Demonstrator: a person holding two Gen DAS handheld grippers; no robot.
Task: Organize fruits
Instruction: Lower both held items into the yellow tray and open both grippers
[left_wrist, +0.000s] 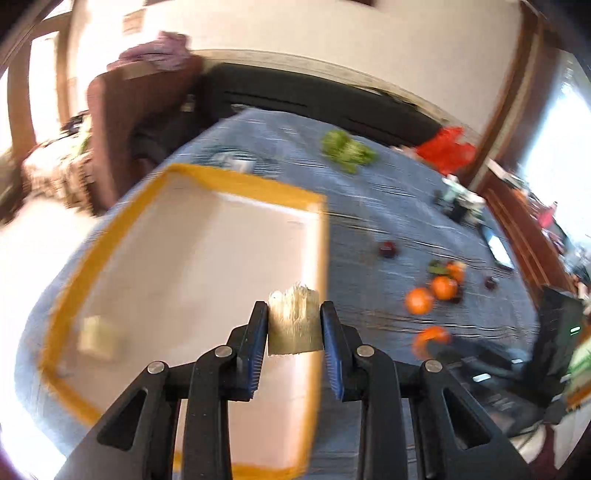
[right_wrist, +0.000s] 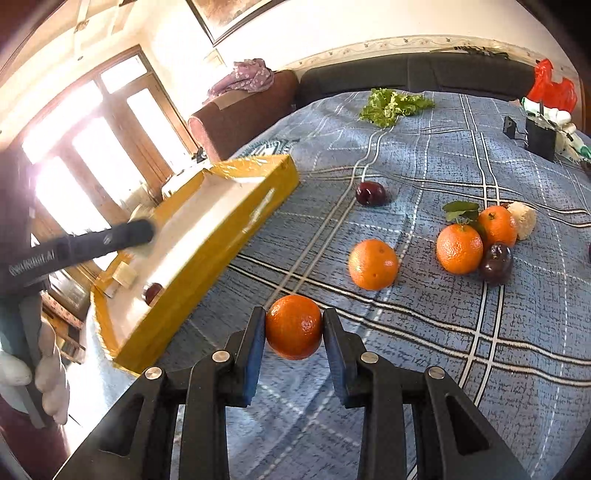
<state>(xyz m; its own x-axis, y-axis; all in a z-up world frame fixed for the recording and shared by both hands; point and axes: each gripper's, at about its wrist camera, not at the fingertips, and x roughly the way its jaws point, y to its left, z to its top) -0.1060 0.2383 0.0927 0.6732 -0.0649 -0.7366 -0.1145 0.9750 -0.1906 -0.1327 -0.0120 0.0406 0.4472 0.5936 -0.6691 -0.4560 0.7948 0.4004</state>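
My left gripper is shut on a pale yellowish fruit chunk and holds it over the right edge of a yellow-rimmed white tray. Another pale chunk lies in the tray. My right gripper is shut on an orange above the blue checked cloth, right of the tray. Three more oranges and dark plums lie on the cloth. A plum sits in the tray. The left gripper's arm reaches over the tray.
Green lettuce lies at the far side of the cloth. A pale round piece sits behind the oranges. A black box and a red bag are at the far right. A sofa runs behind the table.
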